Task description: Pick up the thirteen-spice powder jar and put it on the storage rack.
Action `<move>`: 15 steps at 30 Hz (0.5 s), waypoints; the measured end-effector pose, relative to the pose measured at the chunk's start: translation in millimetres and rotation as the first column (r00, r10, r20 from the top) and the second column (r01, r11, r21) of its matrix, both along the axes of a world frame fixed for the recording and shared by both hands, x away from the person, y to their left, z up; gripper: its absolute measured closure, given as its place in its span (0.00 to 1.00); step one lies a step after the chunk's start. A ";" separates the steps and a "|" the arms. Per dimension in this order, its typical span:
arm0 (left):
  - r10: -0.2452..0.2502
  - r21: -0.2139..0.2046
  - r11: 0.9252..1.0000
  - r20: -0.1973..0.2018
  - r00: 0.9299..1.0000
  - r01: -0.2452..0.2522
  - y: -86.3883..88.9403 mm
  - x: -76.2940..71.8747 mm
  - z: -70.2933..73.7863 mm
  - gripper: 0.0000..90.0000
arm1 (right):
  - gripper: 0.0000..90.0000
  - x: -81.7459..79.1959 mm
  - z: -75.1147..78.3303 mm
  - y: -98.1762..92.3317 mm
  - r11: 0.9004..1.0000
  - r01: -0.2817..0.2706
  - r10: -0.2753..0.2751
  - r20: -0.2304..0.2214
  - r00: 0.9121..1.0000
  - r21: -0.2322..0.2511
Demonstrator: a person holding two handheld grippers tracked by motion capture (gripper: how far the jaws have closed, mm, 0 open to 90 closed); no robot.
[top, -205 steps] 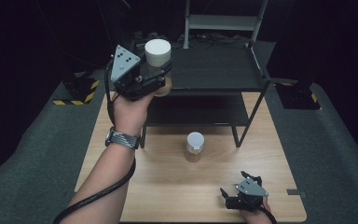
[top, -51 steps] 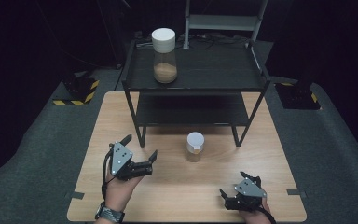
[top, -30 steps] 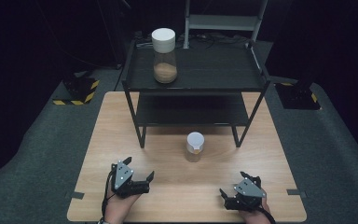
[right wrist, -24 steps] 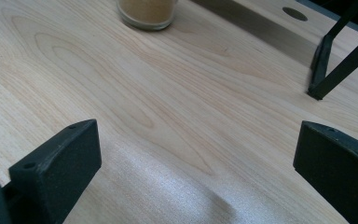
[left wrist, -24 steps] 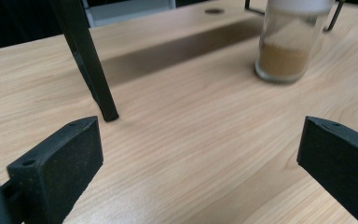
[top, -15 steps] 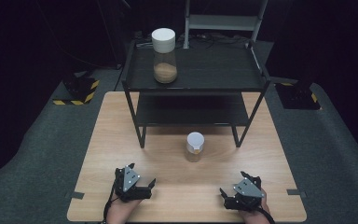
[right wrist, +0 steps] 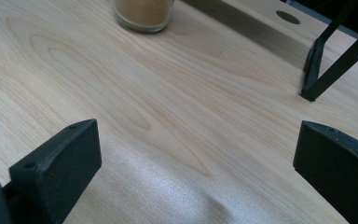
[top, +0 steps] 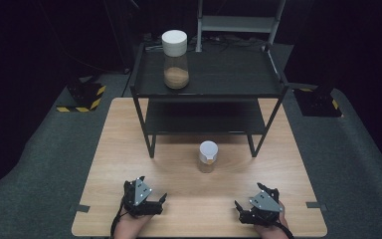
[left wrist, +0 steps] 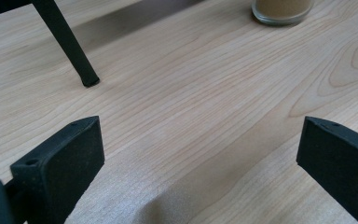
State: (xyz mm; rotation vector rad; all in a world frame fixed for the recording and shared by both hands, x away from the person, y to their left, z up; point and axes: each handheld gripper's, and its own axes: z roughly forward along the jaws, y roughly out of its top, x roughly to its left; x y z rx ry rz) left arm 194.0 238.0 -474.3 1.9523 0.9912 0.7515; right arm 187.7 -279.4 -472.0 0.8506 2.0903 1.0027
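Observation:
A tall glass jar (top: 175, 59) with a white lid and brown powder stands on the top of a black two-level shelf (top: 229, 74). A smaller white-lidded jar (top: 207, 156) of the same powder stands on the wooden table (top: 119, 149) in front of the shelf; its base appears in the left gripper view (left wrist: 282, 10) and the right gripper view (right wrist: 143, 14). My left gripper (top: 155, 204) rests near the table's front edge at the left, open, nothing between its jaws. My right gripper (top: 241, 210) rests at the front right, also open and empty.
The shelf's front legs (left wrist: 67, 44) (right wrist: 313, 70) stand on the table between the grippers and the back. A metal frame (top: 238, 22) rises behind the shelf. Black blocks with yellow-black stripes (top: 82, 94) lie on the grey floor beside the table.
The left gripper let go of the tall jar on the shelf top, drew back down to the table's front edge and settled there. The right gripper stayed put.

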 end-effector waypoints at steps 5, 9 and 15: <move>-0.019 0.026 0.999 0.006 1.000 0.019 -2.5 -0.5 0.6 0.01 | 0.00 -1.1 -1.6 -3.7 1.000 -0.009 0.009 0.008 1.000 0.019; -0.020 0.038 0.999 0.008 1.000 0.020 -4.1 -1.2 0.7 0.01 | 0.00 -2.8 -2.1 -1.0 1.000 0.005 -0.005 0.014 1.000 0.012; -0.034 0.092 0.995 0.034 0.999 0.031 -11.8 -5.5 -0.2 0.01 | 0.00 -3.6 -2.3 0.2 1.000 0.003 -0.003 0.017 1.000 0.011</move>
